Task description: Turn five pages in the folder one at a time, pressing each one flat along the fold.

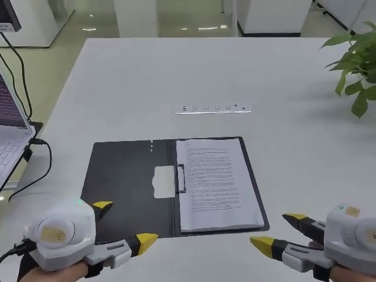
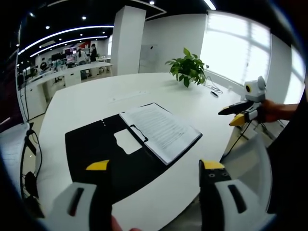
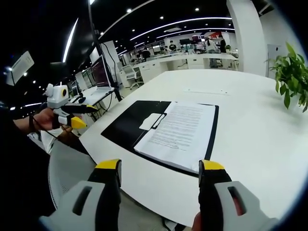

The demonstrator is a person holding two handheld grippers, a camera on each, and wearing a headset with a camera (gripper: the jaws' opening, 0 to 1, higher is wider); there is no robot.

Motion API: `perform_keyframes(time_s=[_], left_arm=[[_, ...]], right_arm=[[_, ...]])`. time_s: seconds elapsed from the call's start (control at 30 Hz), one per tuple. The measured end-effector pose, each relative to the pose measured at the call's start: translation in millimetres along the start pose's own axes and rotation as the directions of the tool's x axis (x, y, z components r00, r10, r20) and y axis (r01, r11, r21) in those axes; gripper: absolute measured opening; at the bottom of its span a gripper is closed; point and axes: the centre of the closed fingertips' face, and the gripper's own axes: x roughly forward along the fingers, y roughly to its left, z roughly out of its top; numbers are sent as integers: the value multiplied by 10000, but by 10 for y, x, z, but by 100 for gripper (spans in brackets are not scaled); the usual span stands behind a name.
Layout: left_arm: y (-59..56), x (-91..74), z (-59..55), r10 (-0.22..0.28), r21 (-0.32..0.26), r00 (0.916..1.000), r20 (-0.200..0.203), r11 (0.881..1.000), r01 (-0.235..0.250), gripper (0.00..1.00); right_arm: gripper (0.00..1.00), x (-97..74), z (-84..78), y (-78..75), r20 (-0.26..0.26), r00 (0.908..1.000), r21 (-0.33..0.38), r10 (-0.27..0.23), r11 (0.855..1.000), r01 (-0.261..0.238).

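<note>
A black folder point(image 1: 126, 182) lies open on the white table, with a stack of printed pages point(image 1: 214, 179) on its right half and a clip point(image 1: 181, 177) at the fold. The same folder point(image 2: 96, 154) and its pages point(image 2: 159, 127) lie ahead in the left gripper view, and the folder point(image 3: 130, 122) with pages point(image 3: 180, 130) in the right gripper view. My left gripper point(image 1: 123, 223) hovers open at the folder's near left corner. My right gripper point(image 1: 279, 230) hangs open just off the near right corner, holding nothing.
A power strip point(image 1: 212, 108) is set into the table point(image 1: 282, 88) beyond the folder. A potted plant point(image 1: 357, 64) stands at the right edge. A laptop point(image 1: 10, 132) with cables sits at the left on a side surface.
</note>
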Motion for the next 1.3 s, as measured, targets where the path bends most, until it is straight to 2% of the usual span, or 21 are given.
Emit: perform_keyframes(time_s=[0.3, 0.67, 0.93, 1.07, 1.17, 1.3], left_arm=[[-113, 190, 142, -382, 166, 9992, 95, 9991, 380, 73], [-273, 438, 283, -884, 629, 9961, -48, 9941, 885, 72], [-389, 668, 447, -1281, 938, 9917, -57, 9873, 1281, 72], [-528, 799, 512, -1657, 1285, 9858, -255, 9774, 1676, 72], [-621, 886, 537, -2012, 1719, 9781, -534, 9630, 2075, 72], [-737, 1005, 557, -2397, 2323, 9658, -984, 9382, 2565, 73]], right_arm=[[64, -62, -80, -63, 39, 9998, 269, -179, 9995, 178], [63, -135, -111, -159, 136, 9992, 458, -368, 9983, 361], [63, -128, -117, -182, 123, 9993, 503, -365, 9981, 358], [63, -116, -115, -182, 109, 9995, 518, -303, 9982, 297], [63, -111, -117, -193, 67, 9996, 494, -258, 9985, 254], [62, -127, -119, -229, 69, 9997, 522, -244, 9983, 240]])
